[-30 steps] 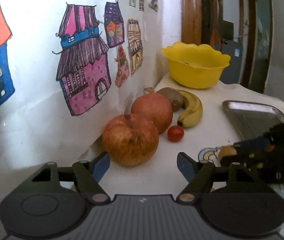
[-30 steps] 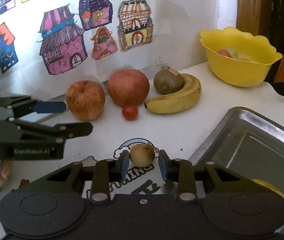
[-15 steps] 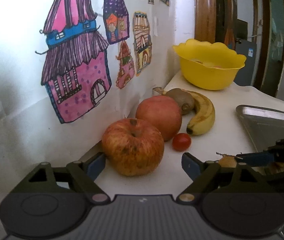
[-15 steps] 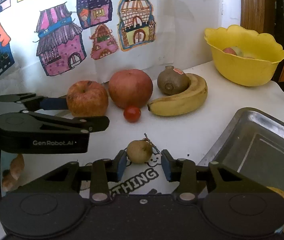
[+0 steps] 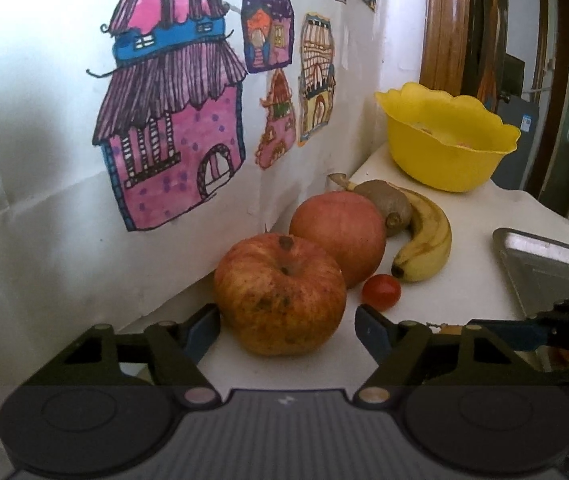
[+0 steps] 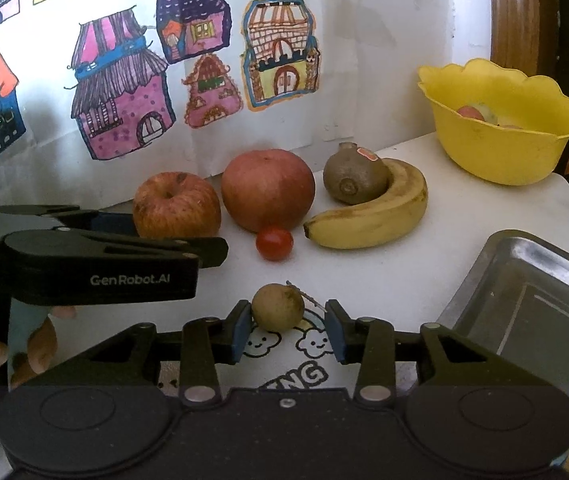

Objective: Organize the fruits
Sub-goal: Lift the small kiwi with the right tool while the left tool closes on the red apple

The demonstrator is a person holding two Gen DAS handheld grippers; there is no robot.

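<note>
Apple (image 5: 280, 294) now betw. left tongs (image 5: 286, 326)

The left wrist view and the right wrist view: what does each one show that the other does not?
Only the left wrist view shows the left gripper from behind, open around the speckled apple.

Only the right wrist view shows the small brown fruit between the open fingers of the right gripper, the cloud print on the table, a hand, and the fruit inside the yellow bowl.

Both show that apple, the larger red fruit, the cherry tomato, kiwi, banana, metal tray and house drawings.
</note>
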